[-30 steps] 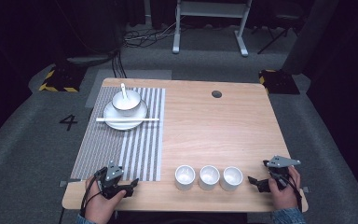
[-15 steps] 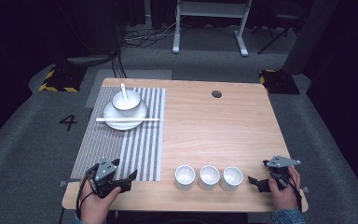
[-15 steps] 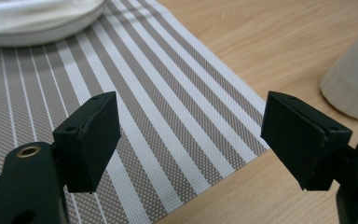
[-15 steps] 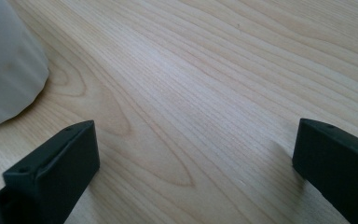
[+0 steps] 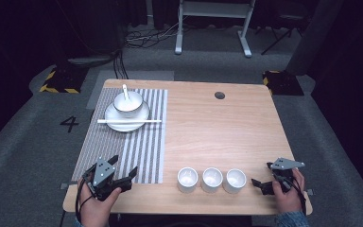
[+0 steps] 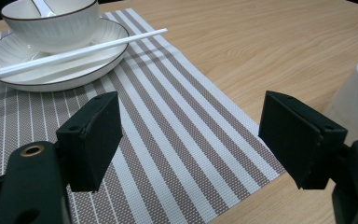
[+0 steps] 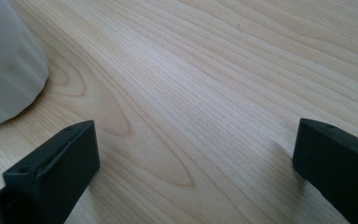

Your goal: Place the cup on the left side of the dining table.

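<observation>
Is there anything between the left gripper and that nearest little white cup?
Nothing visible. The left gripper, jaws open, sits over the striped placemat's near corner; only mat and bare table separate it from the nearest cup.

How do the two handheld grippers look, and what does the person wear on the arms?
Each gripper is black. The left gripper and right gripper each carry a grey three-cornered plate on top. Seen close, the jaws are flat, blocky black pads; the left gripper's arms show brass-coloured rivets. Black cables trail from the left gripper beside the hand. At the right wrist a blue sleeve edge shows.
</observation>
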A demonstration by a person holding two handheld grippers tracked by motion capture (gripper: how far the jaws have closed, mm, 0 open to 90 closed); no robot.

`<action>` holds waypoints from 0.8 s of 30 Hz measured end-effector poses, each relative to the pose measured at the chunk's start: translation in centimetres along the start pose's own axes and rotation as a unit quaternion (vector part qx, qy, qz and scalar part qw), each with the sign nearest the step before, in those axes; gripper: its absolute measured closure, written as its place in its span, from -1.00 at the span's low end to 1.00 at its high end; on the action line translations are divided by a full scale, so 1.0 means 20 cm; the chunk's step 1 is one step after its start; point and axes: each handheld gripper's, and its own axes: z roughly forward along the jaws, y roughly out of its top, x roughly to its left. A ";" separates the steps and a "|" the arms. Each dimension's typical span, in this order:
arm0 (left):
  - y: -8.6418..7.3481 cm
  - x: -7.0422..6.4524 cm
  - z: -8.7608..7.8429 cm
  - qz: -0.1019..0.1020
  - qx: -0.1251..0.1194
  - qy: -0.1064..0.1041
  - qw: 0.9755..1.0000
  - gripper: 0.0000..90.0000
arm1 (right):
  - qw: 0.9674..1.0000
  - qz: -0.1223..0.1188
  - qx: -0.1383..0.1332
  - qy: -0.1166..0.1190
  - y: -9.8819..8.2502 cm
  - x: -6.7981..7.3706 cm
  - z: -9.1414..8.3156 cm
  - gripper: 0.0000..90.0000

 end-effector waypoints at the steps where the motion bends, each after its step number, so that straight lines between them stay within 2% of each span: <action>1: 0.00 0.00 0.00 0.001 -0.001 -0.002 1.000 -0.52 | 1.000 0.000 0.000 0.000 0.00 0.00 0.00 -0.99; 6: 0.03 -0.02 0.01 -0.003 0.001 -0.018 1.000 -0.50 | 1.000 0.000 0.000 0.000 0.00 0.00 0.00 -0.99; 12: 0.07 -0.07 0.02 0.010 -0.004 -0.029 1.000 -0.50 | 1.000 0.000 0.000 0.000 0.00 0.00 0.00 -0.99; 18: 0.14 -0.17 0.05 0.031 -0.010 -0.060 0.998 -0.50 | 1.000 0.000 0.000 0.000 0.00 0.00 0.00 -0.99; 24: 0.19 -0.27 0.07 0.048 -0.016 -0.083 0.995 -0.50 | 1.000 0.000 0.000 0.000 0.00 0.00 0.00 -0.99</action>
